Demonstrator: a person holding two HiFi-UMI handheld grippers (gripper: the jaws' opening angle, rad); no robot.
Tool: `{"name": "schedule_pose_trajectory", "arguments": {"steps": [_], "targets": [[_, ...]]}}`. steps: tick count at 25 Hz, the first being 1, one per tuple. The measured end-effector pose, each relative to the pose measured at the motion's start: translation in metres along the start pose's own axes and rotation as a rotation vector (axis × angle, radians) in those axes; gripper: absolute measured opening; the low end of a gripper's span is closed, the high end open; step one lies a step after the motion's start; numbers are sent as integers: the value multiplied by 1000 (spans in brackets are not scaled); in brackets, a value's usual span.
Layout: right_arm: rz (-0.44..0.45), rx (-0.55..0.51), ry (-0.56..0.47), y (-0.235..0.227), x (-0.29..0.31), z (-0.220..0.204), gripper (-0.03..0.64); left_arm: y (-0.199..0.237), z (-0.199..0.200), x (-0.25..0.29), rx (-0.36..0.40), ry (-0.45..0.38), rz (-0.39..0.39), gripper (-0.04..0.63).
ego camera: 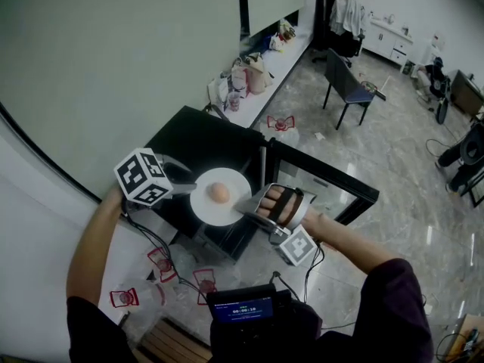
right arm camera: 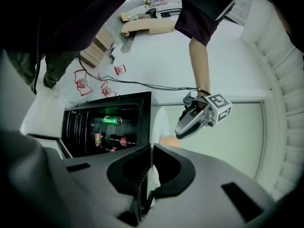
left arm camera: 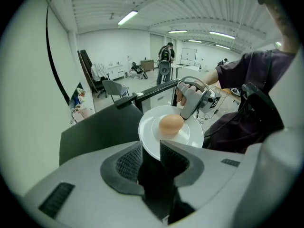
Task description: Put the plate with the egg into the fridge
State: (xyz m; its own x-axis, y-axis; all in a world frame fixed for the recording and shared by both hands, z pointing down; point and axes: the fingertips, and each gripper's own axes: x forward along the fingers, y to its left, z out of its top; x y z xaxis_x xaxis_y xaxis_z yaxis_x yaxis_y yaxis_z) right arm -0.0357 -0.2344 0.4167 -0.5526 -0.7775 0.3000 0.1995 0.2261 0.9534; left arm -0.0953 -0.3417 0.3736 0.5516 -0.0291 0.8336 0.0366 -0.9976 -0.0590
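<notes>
A white plate (ego camera: 227, 210) carrying a brown egg (ego camera: 218, 193) hovers above the front edge of the black mini fridge (ego camera: 198, 144). My left gripper (ego camera: 190, 186) grips the plate's left rim. In the left gripper view the rim (left arm camera: 149, 148) sits between the pads of the left gripper (left arm camera: 152, 146), the egg (left arm camera: 171, 125) just beyond. My right gripper (ego camera: 248, 205) is shut on the opposite rim. In the right gripper view the plate (right arm camera: 159, 122) stands edge-on in the shut jaws of the right gripper (right arm camera: 149, 151), the egg (right arm camera: 167, 140) peeking out.
The fridge's glass door (ego camera: 325, 184) stands open to the right. Inside are a green can (right arm camera: 113, 120) and small bottles on shelves. Cables and red floor marks (ego camera: 162, 262) lie near my feet. A chair (ego camera: 346, 85) and a cluttered white counter (ego camera: 253, 74) stand further off.
</notes>
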Motion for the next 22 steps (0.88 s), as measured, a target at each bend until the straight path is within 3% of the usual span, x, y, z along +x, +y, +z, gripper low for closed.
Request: {"name": "schedule_pose_trajectory", "arguments": {"steps": [3, 8, 16, 22], "targets": [[-6, -11, -5, 7, -25, -3, 17, -26, 29, -1, 25, -47, 48, 95], [2, -27, -24, 40, -76, -10, 17, -81, 68, 15, -2, -114, 149, 95], [22, -8, -69, 100, -135, -10, 17, -178, 94, 79, -133, -219, 352, 94], [63, 8, -99, 128, -139, -9, 17, -207, 88, 104, -258, -311, 465, 94]]}}
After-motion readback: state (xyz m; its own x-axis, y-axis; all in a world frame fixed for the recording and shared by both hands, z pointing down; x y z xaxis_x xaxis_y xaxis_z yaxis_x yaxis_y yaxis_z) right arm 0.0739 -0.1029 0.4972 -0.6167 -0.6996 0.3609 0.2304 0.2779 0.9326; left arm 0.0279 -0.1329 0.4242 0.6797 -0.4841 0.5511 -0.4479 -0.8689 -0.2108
